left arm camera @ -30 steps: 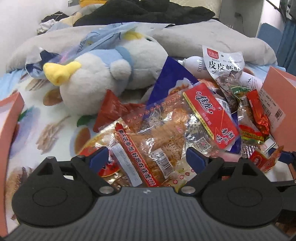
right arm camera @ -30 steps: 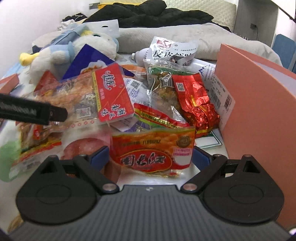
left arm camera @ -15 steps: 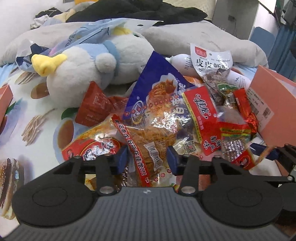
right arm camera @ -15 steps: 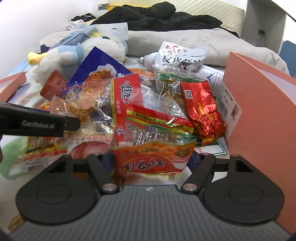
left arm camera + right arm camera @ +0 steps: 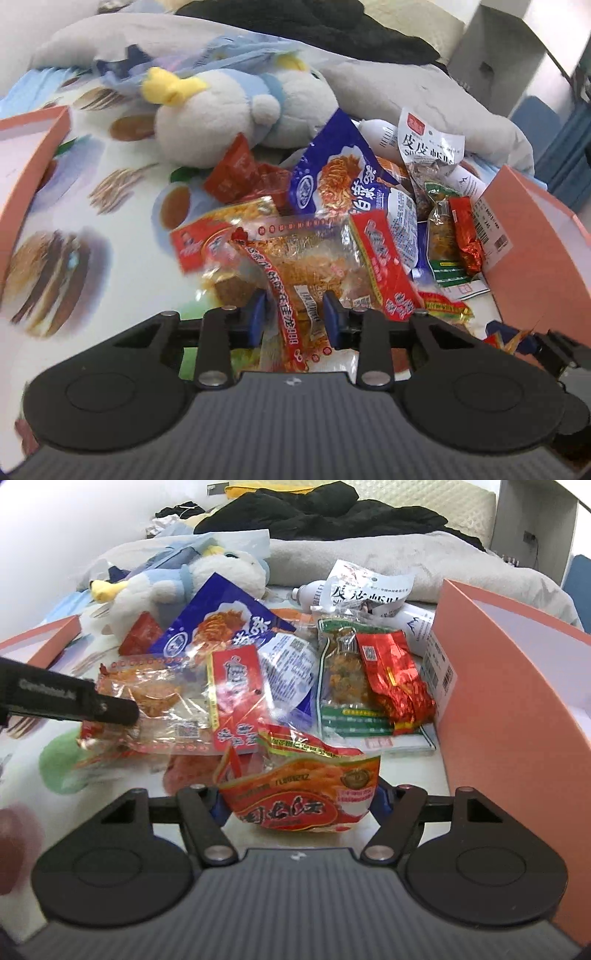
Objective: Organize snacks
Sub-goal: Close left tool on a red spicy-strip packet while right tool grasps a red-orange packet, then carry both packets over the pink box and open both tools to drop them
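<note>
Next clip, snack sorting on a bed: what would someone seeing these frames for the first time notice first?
A heap of crinkly snack packets fills the middle of the printed bedsheet, with a tall blue noodle bag sticking up at the back. Each gripper is clamped on a packet: the left gripper on a clear bag of fried noodle cake with a red stripe, the right gripper on an orange-red crumpled snack pouch. A white-and-blue plush duck lies behind; a salmon-pink cardboard box stands right.

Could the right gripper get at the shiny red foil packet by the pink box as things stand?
Probably not yet: the right gripper is shut on an orange snack bag. The red foil packet itself lies uncovered on the pile, beside the pink box.
</note>
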Motion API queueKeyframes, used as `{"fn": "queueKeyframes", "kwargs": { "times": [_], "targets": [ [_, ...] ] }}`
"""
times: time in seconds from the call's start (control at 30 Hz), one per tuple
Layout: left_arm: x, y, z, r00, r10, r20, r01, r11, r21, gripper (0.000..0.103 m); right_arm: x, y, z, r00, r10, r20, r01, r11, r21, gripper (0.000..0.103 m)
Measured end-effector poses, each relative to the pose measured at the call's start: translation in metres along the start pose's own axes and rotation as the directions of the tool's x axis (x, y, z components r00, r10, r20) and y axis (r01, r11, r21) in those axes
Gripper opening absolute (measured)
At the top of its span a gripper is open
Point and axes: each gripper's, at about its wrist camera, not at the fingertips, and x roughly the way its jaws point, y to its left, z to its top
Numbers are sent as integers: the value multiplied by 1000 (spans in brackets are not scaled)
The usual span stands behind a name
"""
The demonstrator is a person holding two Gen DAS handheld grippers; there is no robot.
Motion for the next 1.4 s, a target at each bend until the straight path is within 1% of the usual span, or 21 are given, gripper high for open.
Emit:
{"fn": "queueKeyframes", "kwargs": {
  "times": [0.17,0.3,0.4,0.47,0.5,0.57,0.6,0.63,0.73,0.8,0.83,0.9,1.1,1.4],
  "targets": [
    [-25,-3,-10,1000,4,7,-4,999,-32,33,-19,0,-3,999,30,-12,-30,1000,6,72],
    [-43,-8,-17,1000,-10,7,10,998,-63,30,-37,-2,0,999,46,-6,-46,999,2,72],
    [-53,-13,-21,1000,-17,3,17,997,-71,27,-45,-8,4,998,57,-19,-57,998,33,69],
    [-59,-17,-23,1000,-20,6,20,997,-76,26,-51,-10,7,998,54,-12,-54,998,33,67],
    [-60,-18,-24,1000,-17,2,18,997,-80,26,-54,-11,8,999,51,-9,-51,998,31,64],
    [-65,-20,-26,999,-33,1,33,995,-96,26,-60,-12,10,999,52,-7,-52,998,37,63],
    [-69,-22,-26,999,-41,4,41,994,-102,26,-63,-13,11,998,56,-6,-55,998,42,59],
    [-71,-24,-27,999,-41,7,41,994,-101,26,-65,-13,11,998,58,-5,-58,997,43,52],
    [-78,-30,-28,999,-48,12,49,994,-97,25,-70,-12,10,998,60,-7,-60,997,42,45],
    [-81,-33,-30,999,-52,11,53,993,-102,25,-73,-13,8,998,67,-12,-66,997,50,31],
    [-82,-34,-30,998,-56,11,57,993,-105,25,-74,-13,7,997,73,-15,-72,996,56,28],
    [-84,-36,-30,998,-65,11,65,991,-113,24,-78,-15,7,997,83,-11,-82,995,62,26],
    [-92,-50,-23,997,-68,23,70,994,-88,22,-93,-22,12,996,88,12,-89,994,66,24],
    [-103,-72,6,997,-63,42,64,998,-19,20,-108,-43,41,993,89,75,-98,987,125,23]
  ]
}}
